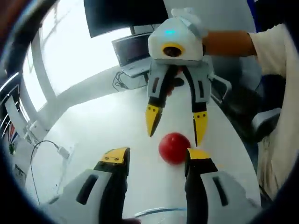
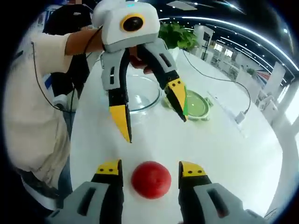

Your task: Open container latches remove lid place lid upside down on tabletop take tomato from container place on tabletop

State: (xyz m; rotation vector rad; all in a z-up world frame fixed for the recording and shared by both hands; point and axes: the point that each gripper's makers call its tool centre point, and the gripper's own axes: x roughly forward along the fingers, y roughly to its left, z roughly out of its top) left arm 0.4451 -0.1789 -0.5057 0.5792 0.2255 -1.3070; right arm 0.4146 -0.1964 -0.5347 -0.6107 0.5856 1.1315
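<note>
A red tomato [image 2: 150, 179] rests on the white tabletop [image 2: 219, 154] between my right gripper's [image 2: 149, 169] open jaws, with a small gap on each side. In the left gripper view the tomato [image 1: 174, 148] lies just in front of my open left gripper [image 1: 156, 158], close to its right jaw, and the right gripper [image 1: 175, 123] reaches down over it from the far side. The glass container [image 2: 142, 95] stands behind the left gripper [image 2: 149, 112]. Its green lid [image 2: 198, 105] lies flat on the table beside it. A bit of glass rim [image 1: 156, 212] shows below my left jaws.
A monitor and laptop [image 1: 133, 51] stand at the table's far end. A cable with a white adapter [image 1: 63, 151] lies at the left. A chair [image 1: 266, 121] and the person's sleeve [image 1: 275, 42] are on the right. A plant [image 2: 175, 32] and a cable [image 2: 219, 79] lie beyond the container.
</note>
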